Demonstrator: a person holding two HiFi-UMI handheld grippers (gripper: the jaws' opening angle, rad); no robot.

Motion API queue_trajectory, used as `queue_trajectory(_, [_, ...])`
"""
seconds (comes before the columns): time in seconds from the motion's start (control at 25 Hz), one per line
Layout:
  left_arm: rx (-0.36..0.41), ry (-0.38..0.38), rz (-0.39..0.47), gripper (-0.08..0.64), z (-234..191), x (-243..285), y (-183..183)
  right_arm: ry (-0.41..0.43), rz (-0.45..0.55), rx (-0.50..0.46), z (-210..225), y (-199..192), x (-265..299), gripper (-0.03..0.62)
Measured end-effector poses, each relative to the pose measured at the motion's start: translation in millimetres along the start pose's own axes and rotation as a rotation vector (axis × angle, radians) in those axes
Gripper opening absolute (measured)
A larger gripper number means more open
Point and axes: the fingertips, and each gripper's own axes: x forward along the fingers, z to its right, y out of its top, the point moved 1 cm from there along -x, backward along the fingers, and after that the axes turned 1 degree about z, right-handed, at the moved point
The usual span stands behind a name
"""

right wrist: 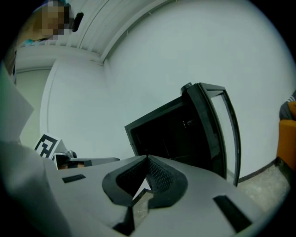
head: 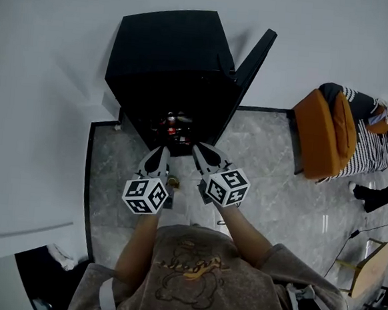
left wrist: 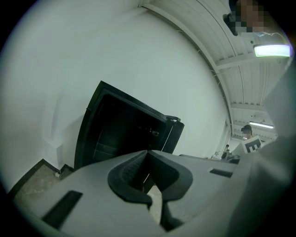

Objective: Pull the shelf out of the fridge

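A small black fridge (head: 167,69) stands against the white wall with its door (head: 251,62) swung open to the right. Bottles and cans (head: 173,126) show in its dark inside; the shelf itself I cannot make out. My left gripper (head: 162,154) and right gripper (head: 201,151) hover side by side just in front of the fridge opening, both shut with nothing between the jaws. The left gripper view shows the fridge (left wrist: 125,134) ahead beyond the closed jaws, its inside dark. In the right gripper view the open fridge (right wrist: 175,134) and its glass door (right wrist: 222,129) lie ahead.
An orange chair (head: 322,134) with striped cloth stands at the right on the grey marble floor (head: 273,164). A person's leg (head: 378,192) shows at the far right edge. A cardboard piece (head: 369,265) lies at the lower right. A dark floor border (head: 87,189) runs along the left.
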Motion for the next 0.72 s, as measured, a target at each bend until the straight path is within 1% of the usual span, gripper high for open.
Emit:
queue_trajectory(0.12, [-0.017,0.009,-0.005,0.006,-9.0,11.8,-1.1,0.01,0.005,0.034,5.3,-4.1,12.1,0.023])
queue_trajectory(0.32, [-0.031,-0.001,-0.018,0.006,-19.2,30.7,-6.9,0.015,-0.027,0.048,14.5,-18.0,31.6,0.023])
queue_trajectory(0.6, [-0.1,0.019,-0.022,0.006,-36.4,49.0,-24.1,0.015,-0.034,0.104,30.3,-37.3,50.1,0.023])
queue_trajectory(0.72, [-0.136,0.02,-0.021,0.006,-43.1,55.7,-30.3,0.006,-0.033,0.155,37.9,-47.1,56.4,0.023])
